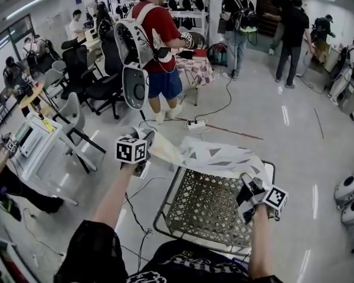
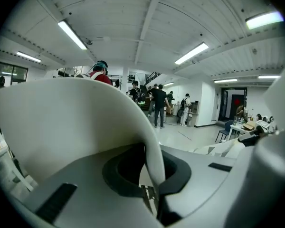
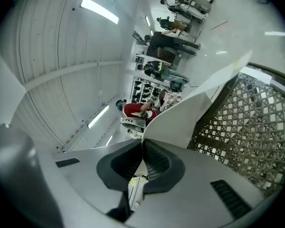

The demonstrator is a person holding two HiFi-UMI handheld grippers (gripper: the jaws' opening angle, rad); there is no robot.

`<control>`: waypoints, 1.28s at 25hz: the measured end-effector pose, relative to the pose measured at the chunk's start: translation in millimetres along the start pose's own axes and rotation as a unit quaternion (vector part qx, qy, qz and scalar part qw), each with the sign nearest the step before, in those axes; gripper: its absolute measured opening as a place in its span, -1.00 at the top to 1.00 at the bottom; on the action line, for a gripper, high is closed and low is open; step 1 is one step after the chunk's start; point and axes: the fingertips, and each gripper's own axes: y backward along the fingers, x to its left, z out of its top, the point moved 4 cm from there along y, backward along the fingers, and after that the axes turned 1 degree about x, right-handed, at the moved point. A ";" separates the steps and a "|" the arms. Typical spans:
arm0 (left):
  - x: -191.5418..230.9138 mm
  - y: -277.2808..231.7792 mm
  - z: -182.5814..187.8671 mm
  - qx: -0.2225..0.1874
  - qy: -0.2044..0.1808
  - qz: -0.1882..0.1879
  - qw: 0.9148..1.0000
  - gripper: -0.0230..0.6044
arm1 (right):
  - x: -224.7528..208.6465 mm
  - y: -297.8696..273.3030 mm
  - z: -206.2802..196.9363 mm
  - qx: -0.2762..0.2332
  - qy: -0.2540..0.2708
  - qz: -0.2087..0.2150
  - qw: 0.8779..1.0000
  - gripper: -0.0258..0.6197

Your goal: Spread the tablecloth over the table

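**Tablecloth.** The tablecloth [image 1: 215,155] is a pale sheet with a faint angular pattern. It is stretched between the two grippers above the far edge of the table [image 1: 166,204]. Its middle sags toward the far part of the table's lattice top, but whether it touches the top cannot be told. The near part of the lattice is uncovered, so the task is judged to be at an early stage.

**Reason for the hold.** Each gripper takes one end of the same edge. This keeps the sheet taut across its width and clear of the floor, so it can be drawn over the top without bunching. The left end is held higher and beyond the table's left side. The right end is held low, near the right rim.

**Left gripper.** The left gripper [image 1: 147,138] is clenched on the tablecloth. In the left gripper view the cloth [image 2: 76,127] rises out of the closed jaws [image 2: 156,194] as a broad curved fold that fills the left of the picture.

**Right gripper.** The right gripper [image 1: 246,181] is likewise clamped on the cloth. In the right gripper view the sheet [image 3: 194,110] leaves the pinched jaws [image 3: 140,175] and runs up and away, with the lattice top [image 3: 249,127] just beside it.

**Surroundings.** A person in a red shirt [image 1: 159,34] stands well beyond the table. A power strip [image 1: 196,124] lies on the floor between that person and the table.
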 end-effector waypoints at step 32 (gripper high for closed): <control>-212.7 189.9 -205.8 -0.150 0.367 -0.103 0.912 0.85 | -30.4 275.8 -49.4 -0.076 -0.008 -0.071 0.995 0.88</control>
